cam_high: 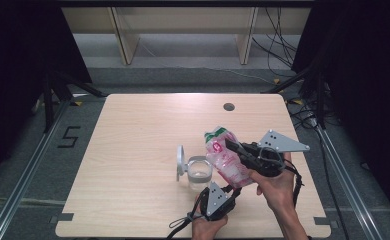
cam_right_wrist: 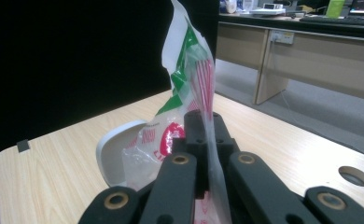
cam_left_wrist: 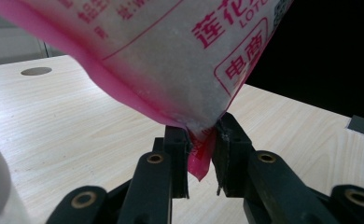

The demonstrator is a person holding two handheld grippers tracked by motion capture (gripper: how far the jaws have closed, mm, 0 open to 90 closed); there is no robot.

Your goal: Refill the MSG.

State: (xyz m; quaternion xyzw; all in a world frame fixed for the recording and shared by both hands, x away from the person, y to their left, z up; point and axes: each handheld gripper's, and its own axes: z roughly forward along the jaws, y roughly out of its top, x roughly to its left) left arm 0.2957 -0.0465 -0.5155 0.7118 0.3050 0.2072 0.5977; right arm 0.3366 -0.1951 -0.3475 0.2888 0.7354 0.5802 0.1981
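Left gripper (cam_left_wrist: 199,163) jaws pinch the pink bag (cam_high: 226,157) at its lower corner; right gripper (cam_right_wrist: 207,140) jaws pressed together on its upper film. Bag held above table (cam_high: 133,150), long axis tilted, torn top pointing up-left, beside glass jar (cam_high: 199,172).

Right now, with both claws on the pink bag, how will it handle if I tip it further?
The pink bag is probably floppy: its film creases above the right claw. It likely carries some weight, bulging with pale powder above the left claw. That pinched corner may slip.
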